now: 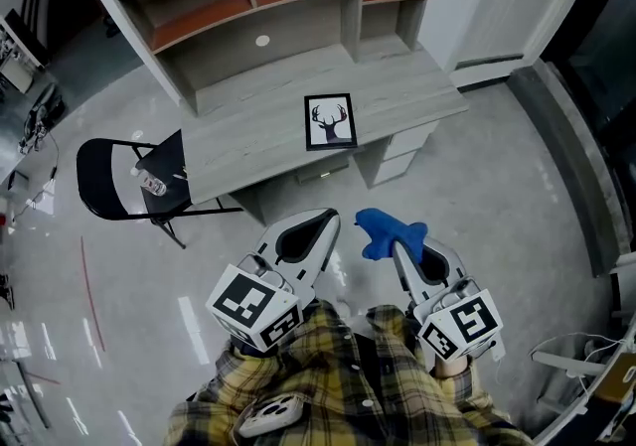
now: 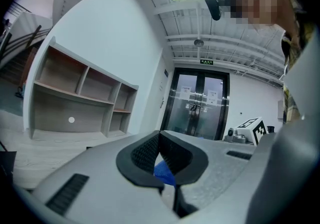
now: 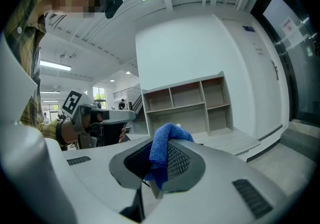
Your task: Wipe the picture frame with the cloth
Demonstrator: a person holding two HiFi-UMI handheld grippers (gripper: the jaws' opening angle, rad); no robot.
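The picture frame (image 1: 330, 122) lies flat on the table (image 1: 248, 131), near its front edge. Short of the table, over the floor, the right gripper's (image 1: 396, 241) fingers pinch the blue cloth (image 1: 386, 230). The left gripper's (image 1: 320, 223) fingers are pressed together, empty.
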